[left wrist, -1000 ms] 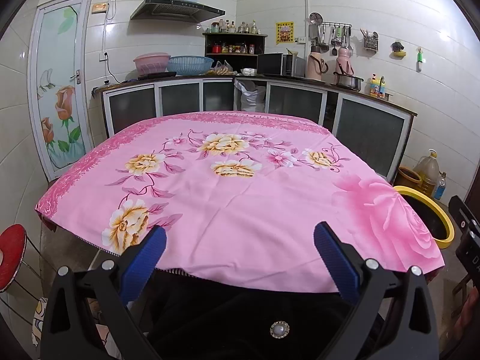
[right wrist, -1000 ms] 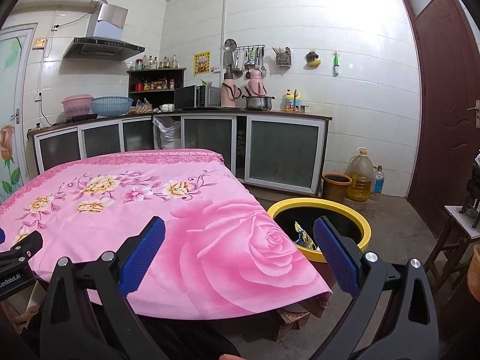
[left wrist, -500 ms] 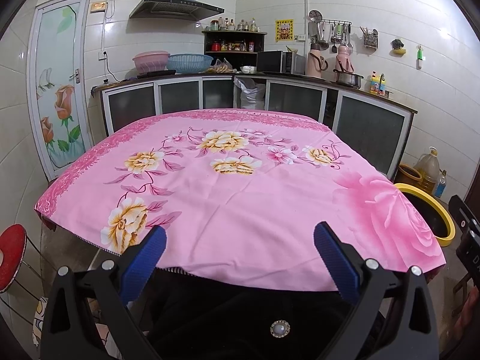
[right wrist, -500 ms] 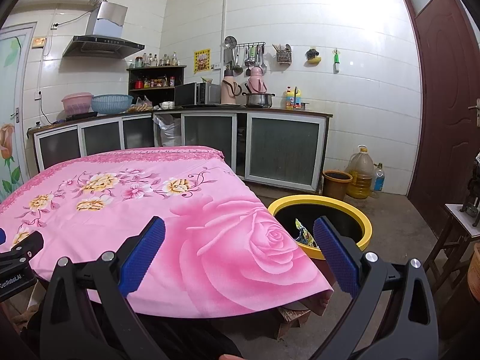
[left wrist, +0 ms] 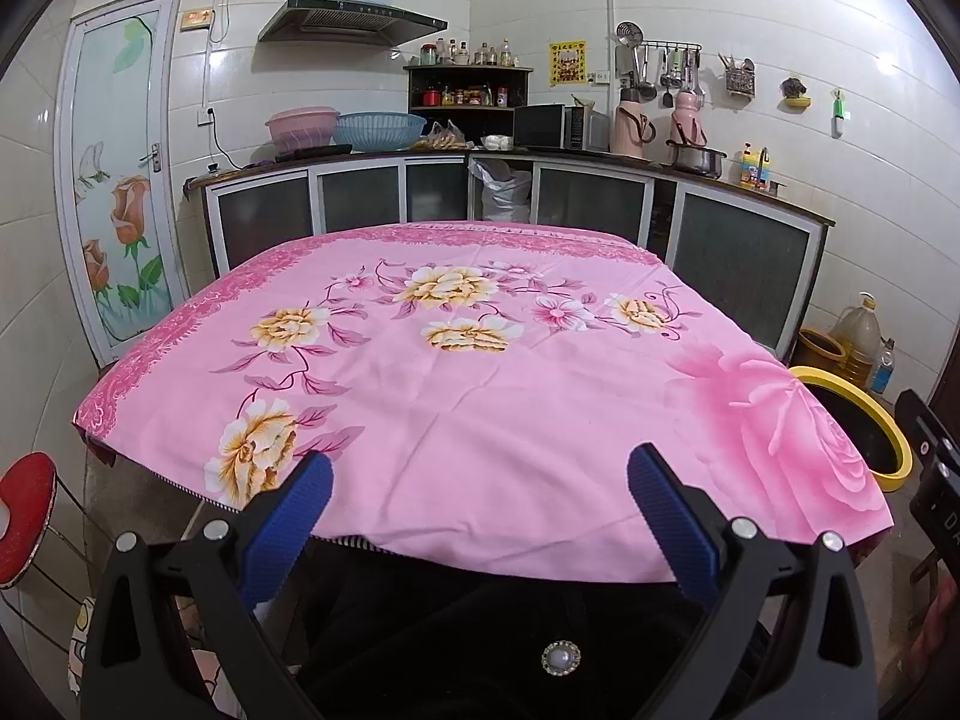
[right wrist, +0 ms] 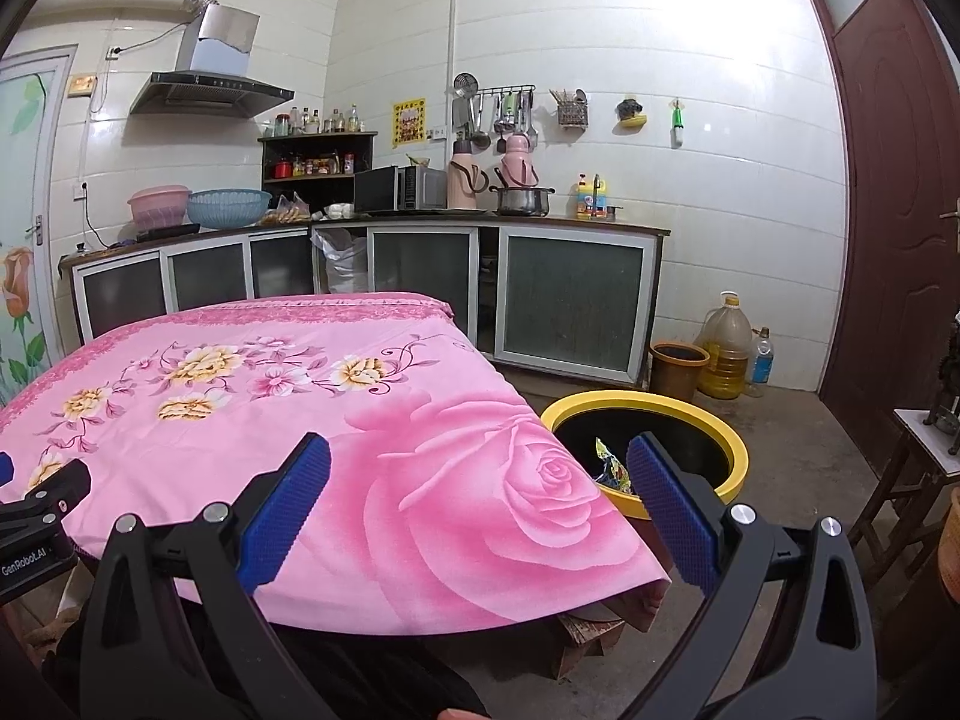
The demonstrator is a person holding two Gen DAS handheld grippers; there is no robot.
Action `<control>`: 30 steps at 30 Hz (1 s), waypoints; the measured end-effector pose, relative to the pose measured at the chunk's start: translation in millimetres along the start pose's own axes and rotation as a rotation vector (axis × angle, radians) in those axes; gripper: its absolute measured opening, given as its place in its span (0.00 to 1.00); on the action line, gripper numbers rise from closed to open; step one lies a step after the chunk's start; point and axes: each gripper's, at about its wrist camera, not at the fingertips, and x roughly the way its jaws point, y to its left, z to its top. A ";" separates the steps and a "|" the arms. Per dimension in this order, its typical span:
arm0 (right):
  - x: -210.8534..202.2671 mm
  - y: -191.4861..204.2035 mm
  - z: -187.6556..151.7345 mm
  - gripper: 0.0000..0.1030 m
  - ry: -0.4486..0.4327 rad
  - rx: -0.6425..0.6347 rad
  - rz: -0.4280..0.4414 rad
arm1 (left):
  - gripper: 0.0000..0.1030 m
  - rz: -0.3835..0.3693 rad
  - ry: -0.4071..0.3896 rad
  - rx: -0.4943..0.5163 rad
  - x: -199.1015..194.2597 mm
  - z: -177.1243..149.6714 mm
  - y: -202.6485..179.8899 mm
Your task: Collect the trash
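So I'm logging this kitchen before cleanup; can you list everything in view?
tablecloth: one, pink floral, covering the table
bin: one, yellow rim, on the floor right of the table
wrapper: one, multicoloured, inside the bin
basins: two, pink and blue, on the counter
flasks: two, pink, on the counter
pot: one, steel, beside the flasks
microwave: one, dark, on the counter
oil jug: one, yellowish, by the wall
stool: one, red, left of the table
left tool: open
right tool: open

I hold my left gripper level in front of me, its blue-padded fingers spread wide with nothing between them. My right gripper is just as wide and empty.
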 end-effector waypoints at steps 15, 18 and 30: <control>0.2 2.2 -0.7 0.92 0.006 -0.007 0.011 | 0.92 -0.002 0.005 0.001 1.6 -0.2 3.0; 0.2 2.8 -1.1 0.92 0.008 -0.008 0.013 | 0.92 -0.003 0.007 0.002 1.5 -0.2 3.3; 0.6 2.1 -1.7 0.92 0.010 -0.008 0.014 | 0.92 -0.006 0.009 0.004 1.7 0.2 3.9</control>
